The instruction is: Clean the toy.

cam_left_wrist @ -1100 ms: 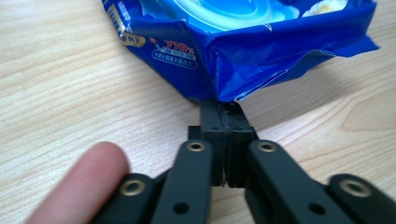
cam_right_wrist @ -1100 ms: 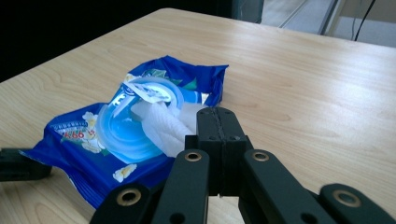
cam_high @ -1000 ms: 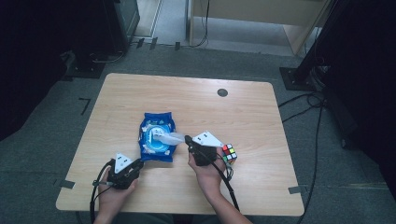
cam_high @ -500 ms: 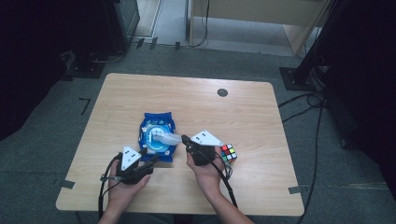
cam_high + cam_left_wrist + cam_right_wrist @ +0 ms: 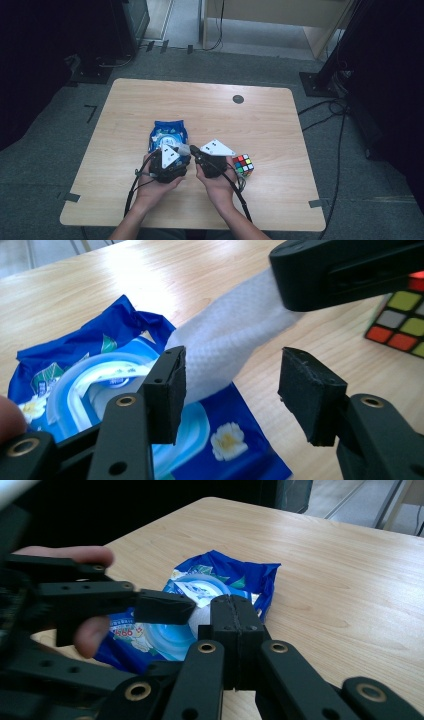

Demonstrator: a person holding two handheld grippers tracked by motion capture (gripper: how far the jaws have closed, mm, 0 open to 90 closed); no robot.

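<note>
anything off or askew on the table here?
Nothing spilled or damaged. The blue wipes pack lies crumpled at its far end, with one white wipe pulled partway out, pinched by the right tool. The left tool has just been opening, jaws straddling the wipe. The puzzle cube sits apart, untouched.

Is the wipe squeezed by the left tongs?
No, in the left gripper view the left tongs stand open around the wipe, with a gap beside one pad.
</note>
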